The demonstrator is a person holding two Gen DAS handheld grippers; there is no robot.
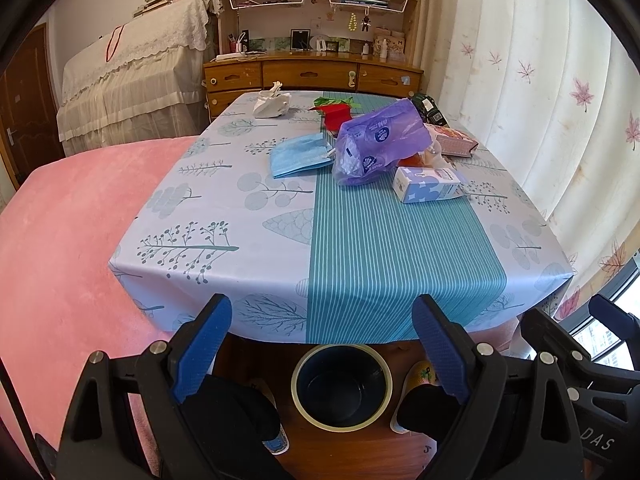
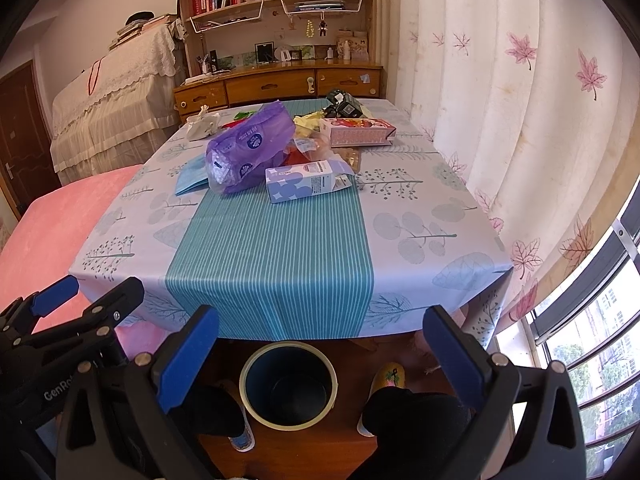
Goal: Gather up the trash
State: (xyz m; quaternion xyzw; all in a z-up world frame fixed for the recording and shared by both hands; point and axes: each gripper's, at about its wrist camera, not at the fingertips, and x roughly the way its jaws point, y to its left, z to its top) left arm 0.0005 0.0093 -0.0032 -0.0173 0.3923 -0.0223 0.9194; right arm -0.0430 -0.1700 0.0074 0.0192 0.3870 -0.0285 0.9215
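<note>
Trash lies on the far half of the table (image 1: 360, 248): a purple plastic bag (image 1: 376, 140), a blue face mask (image 1: 298, 156), a blue-and-white carton (image 1: 428, 186), a pink box (image 1: 456, 142), a red wrapper (image 1: 338, 114), a crumpled white tissue (image 1: 272, 102) and a dark packet (image 1: 428, 106). A dark bin with a pale rim (image 1: 341, 386) stands on the floor below the near table edge. My left gripper (image 1: 322, 344) is open and empty above the bin. My right gripper (image 2: 320, 354) is open and empty, beside it, also over the bin (image 2: 289, 384).
A pink bed (image 1: 68, 248) lies left of the table. A curtain and window (image 2: 520, 140) are at the right. A wooden desk with bookshelves (image 1: 316, 72) stands behind. The person's feet in slippers (image 2: 386, 378) flank the bin.
</note>
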